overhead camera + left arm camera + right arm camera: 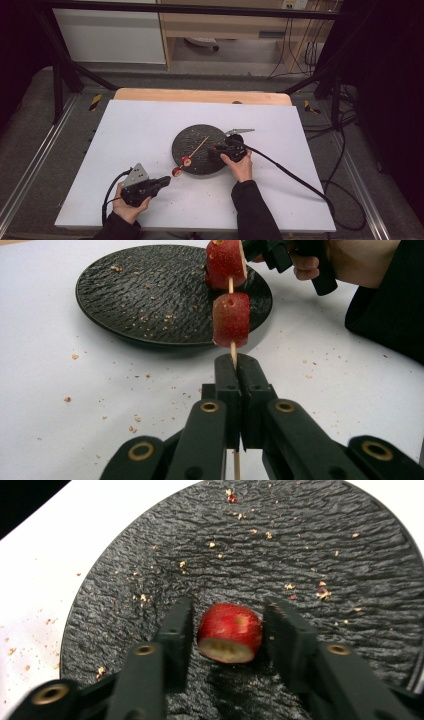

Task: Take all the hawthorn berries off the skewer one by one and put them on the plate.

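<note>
White sheeting covers the table (pixel 150 125), and behind it a metal frame, light cupboards and hanging cables are seen. Near the middle of the sheet a round black plate (pixel 192 137) with a rippled surface is set; crumbs are scattered on it and on the white around it.

A thin wooden skewer (pixel 199 147) is clamped at its lower end between the closed jaws of the left gripper (pixel 235 371). Two red fruit pieces (pixel 231 319) are threaded on it, one above the other, each with dark red skin; the nearer one is held just off the plate's edge, the farther one over its rim. The left gripper is held low over the table near the front edge, pointed toward the plate, with a grey three-cornered plate on its top.

A third fruit piece (pixel 230 632), red-skinned with a pale cut face turned toward the camera, is lying on the black plate. It is flanked by the parted jaws of the right gripper (pixel 227 630), and a small gap is seen on each side, so it is not pressed. The right gripper is held by a hand in a dark sleeve at the plate's right side.

No writing can be read.
</note>
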